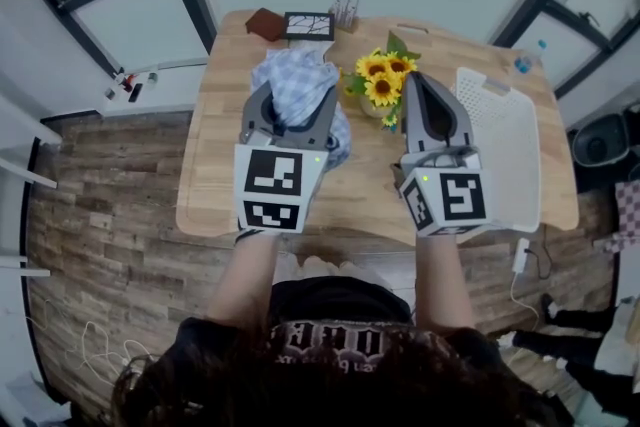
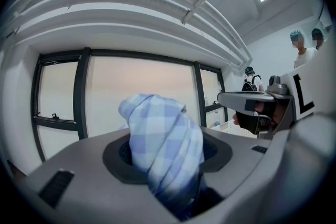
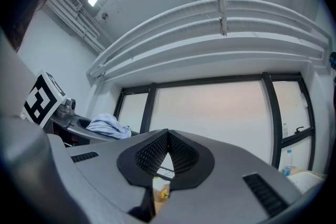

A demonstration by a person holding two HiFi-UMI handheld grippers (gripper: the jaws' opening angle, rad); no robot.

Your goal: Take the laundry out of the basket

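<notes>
The blue-and-white checked cloth [image 2: 165, 149] sits bunched between the jaws of the left gripper [image 1: 291, 98]. It bulges up past the tips, and one fold hangs down over the right jaw. It is out of the white basket [image 1: 508, 150], which lies on the right part of the wooden table [image 1: 215, 185], well apart from the cloth.

The left jaws are partly closed and pinch the cloth, the wad filling the gap between the pads (the left gripper view shows it clearly). The right gripper [image 1: 413, 82] has its tips pressed together and holds nothing. Only a narrow slit stays open lower down, and a bit of yellow shows through it.

The person holds both grippers side by side over the near half of the table, with forearms stretched forward and the marker cubes facing up toward the head camera. The jaws point away from the body and are tilted upward, so each gripper's own view takes in windows and ceiling. A bunch of sunflowers [image 1: 382, 83] stands on the table between the two grippers, just beside the cloth.
</notes>
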